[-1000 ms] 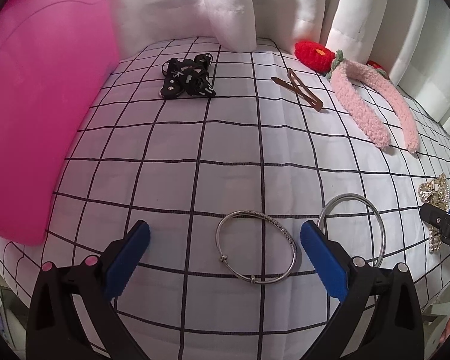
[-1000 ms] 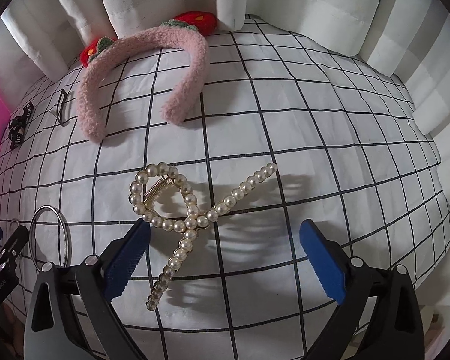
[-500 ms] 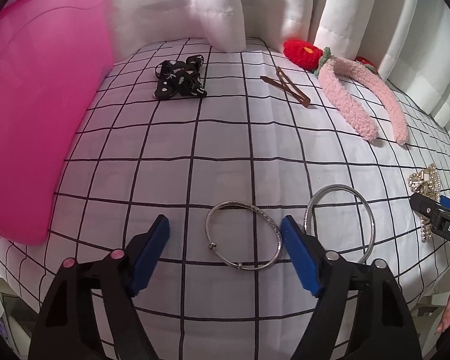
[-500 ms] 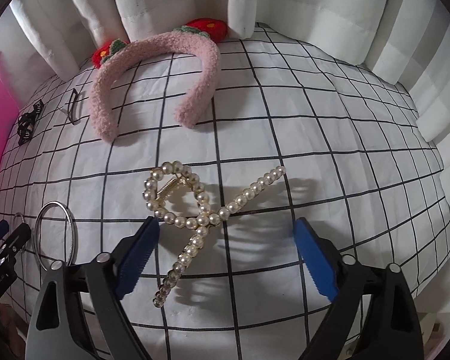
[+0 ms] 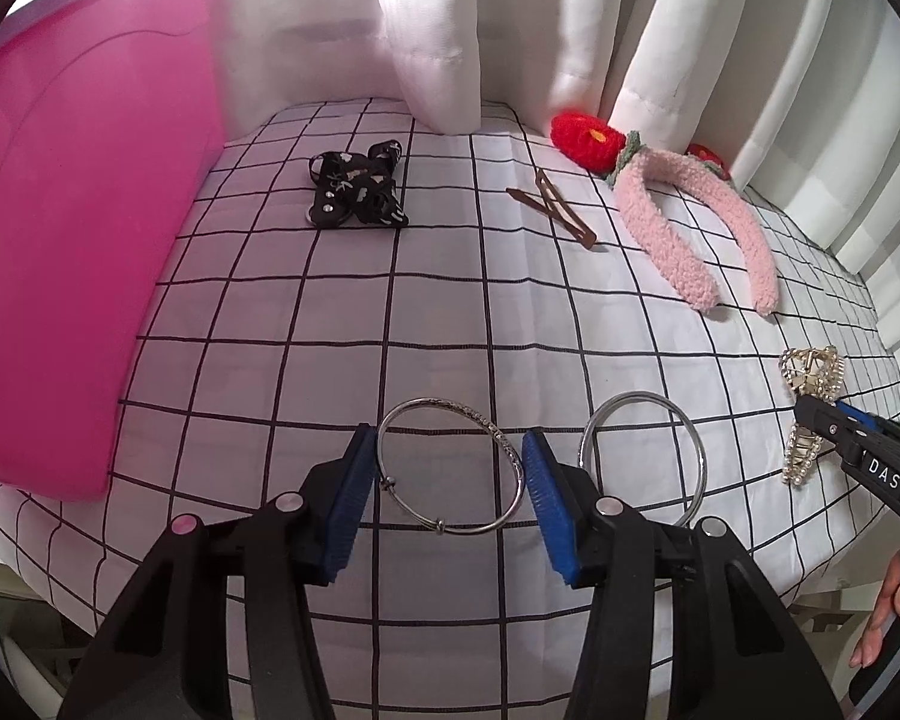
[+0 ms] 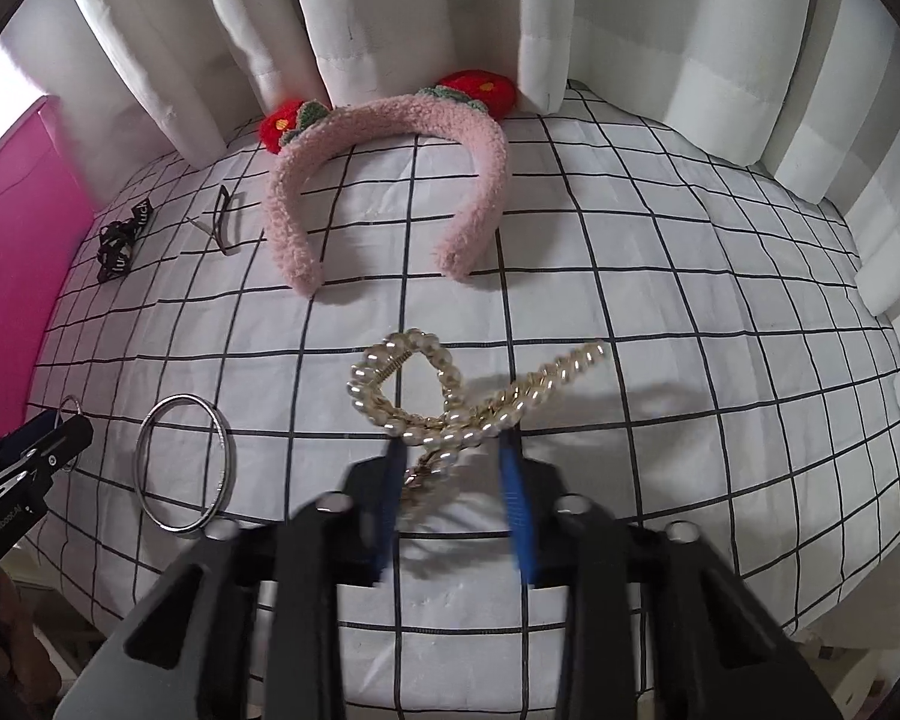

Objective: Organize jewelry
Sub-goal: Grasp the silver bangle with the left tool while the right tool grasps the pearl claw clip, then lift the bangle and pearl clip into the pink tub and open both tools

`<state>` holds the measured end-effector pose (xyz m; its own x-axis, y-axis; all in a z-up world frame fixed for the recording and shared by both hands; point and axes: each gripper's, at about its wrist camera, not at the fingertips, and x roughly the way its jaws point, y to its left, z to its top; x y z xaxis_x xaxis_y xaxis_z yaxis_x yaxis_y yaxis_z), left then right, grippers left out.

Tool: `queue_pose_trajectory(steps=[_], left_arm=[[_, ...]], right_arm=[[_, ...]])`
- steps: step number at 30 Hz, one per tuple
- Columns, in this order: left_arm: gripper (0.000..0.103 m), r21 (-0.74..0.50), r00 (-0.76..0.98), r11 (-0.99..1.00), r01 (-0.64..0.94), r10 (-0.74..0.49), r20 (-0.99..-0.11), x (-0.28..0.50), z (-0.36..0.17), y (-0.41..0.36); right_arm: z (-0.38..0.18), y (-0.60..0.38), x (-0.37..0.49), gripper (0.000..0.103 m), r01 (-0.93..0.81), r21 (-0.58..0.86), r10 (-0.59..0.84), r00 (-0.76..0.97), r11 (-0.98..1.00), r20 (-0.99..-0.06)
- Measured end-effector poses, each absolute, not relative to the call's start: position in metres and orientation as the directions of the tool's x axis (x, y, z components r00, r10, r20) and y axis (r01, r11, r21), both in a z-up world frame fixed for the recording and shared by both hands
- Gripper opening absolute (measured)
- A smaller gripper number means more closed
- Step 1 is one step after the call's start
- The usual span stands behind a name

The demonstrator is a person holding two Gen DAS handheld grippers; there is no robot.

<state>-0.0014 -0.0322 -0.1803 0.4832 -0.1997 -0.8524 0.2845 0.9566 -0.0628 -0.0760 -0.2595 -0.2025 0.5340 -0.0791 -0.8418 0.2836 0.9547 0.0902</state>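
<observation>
A thin silver bangle point(image 5: 450, 467) lies on the checked cloth between the blue pads of my left gripper point(image 5: 447, 495), whose jaws stand close on either side of it; I cannot tell if they touch it. A second silver bangle point(image 5: 642, 461) lies just to its right and shows in the right wrist view point(image 6: 183, 471). A pearl hair claw point(image 6: 450, 396) lies tilted, its lower end between the narrowed pads of my right gripper point(image 6: 453, 501). Contact there is blurred. The claw also shows in the left wrist view point(image 5: 810, 396).
A pink storage box point(image 5: 72, 240) stands at the left. A pink fluffy headband with red flowers point(image 6: 390, 168), brown hair clips point(image 5: 555, 207) and black hair ties point(image 5: 357, 192) lie farther back. White curtains point(image 6: 450, 30) hang behind the cloth-covered table point(image 5: 450, 312).
Both grippers have moved forward and their jaws have narrowed. The left now brackets the thin bangle; the right now brackets the lower end of the pearl claw, which has tilted.
</observation>
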Motion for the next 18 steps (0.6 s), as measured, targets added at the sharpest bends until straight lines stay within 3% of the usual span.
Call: queue_pose_trajectory(steps=[4,18], left_arm=[[0.049,-0.069,0.501,0.956,0.286,-0.211,-0.839,0.000,-0.169,-0.031],[0.049,-0.083,0.534,0.952,0.293,-0.235,-0.812,0.000,-0.143,-0.027]], right_arm=[[-0.200,-0.258,-0.074,0.012,0.272,0.078,-0.081,0.530,0.959,-0.844],[-0.176,-0.259,-0.079,0.011,0.241,0.153,-0.018,0.586,0.958,-0.810]])
